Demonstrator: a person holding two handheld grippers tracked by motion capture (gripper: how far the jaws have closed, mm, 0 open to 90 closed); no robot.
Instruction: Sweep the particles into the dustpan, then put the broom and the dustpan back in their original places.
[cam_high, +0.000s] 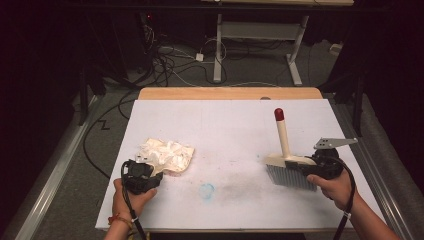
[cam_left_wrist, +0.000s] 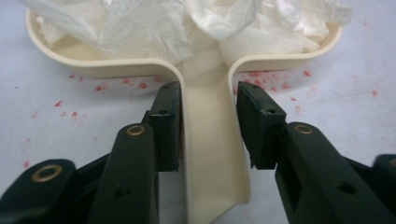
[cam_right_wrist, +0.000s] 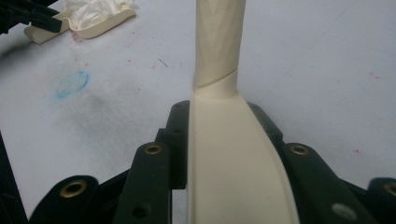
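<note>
left claw (cam_left_wrist: 205, 126) parted astride handle of cream plastic dustpan (cam_left_wrist: 205, 154) holding crumpled white tissue (cam_left_wrist: 154, 28), surface's left near edge | right claw (cam_right_wrist: 219, 144) clamps cream hand brush (cam_high: 287, 162), right side | risk: dustpan slides unheld when swept

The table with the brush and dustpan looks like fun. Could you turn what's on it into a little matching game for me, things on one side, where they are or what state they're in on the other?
Things:
1. crumpled paper
2. brush
3. blue ring mark
4. dustpan handle

States:
A. drawn on the table sheet between the two hands
B. piled in the dustpan
C. between the jaws of the left claw
D. clamped in the right claw, red-tipped handle pointing away

Pairs: 1-B, 2-D, 3-A, 4-C
</note>
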